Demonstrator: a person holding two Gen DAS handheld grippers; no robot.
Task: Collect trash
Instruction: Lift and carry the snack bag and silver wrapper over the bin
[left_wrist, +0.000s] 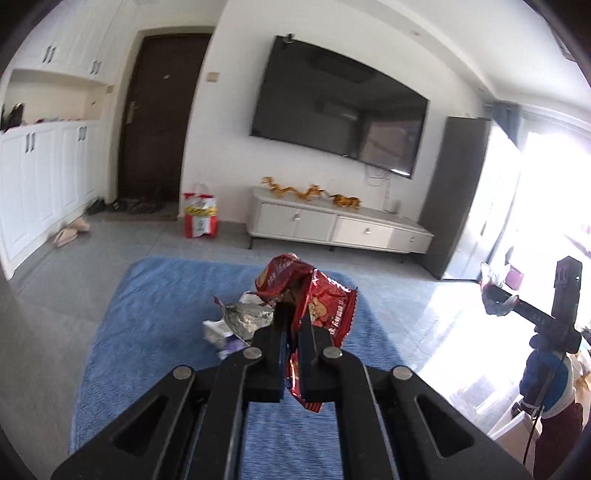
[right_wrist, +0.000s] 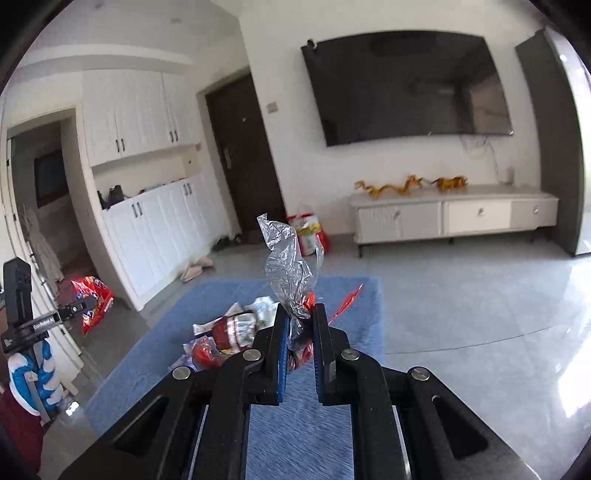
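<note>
— What have you got in your left gripper (left_wrist: 291, 325)?

— A crumpled red snack wrapper (left_wrist: 314, 295). My jaws are nearly closed on it, pinching its lower part, and the rest bulges up above the fingertips, lifted off the blue rug (left_wrist: 147, 314).

— And the right gripper (right_wrist: 300, 325)?

— Its jaws are narrowed around a clear plastic wrapper (right_wrist: 290, 269) that stands up twisted above the fingers; something red shows low down between the pads, but I cannot tell what.

— Where is the rest of the trash?

— On the rug, just beyond my grippers and a little to the left: a silver foil wrapper (left_wrist: 247, 317) and white scraps in the left view, a red and white packet (right_wrist: 236, 330) among more pieces in the right view.

— Anything else around?

— A dark television (right_wrist: 406, 85) on the far wall above a white cabinet (right_wrist: 454, 218), and a red and white bag (left_wrist: 199, 216) on the floor by the dark door (left_wrist: 155, 118).
</note>
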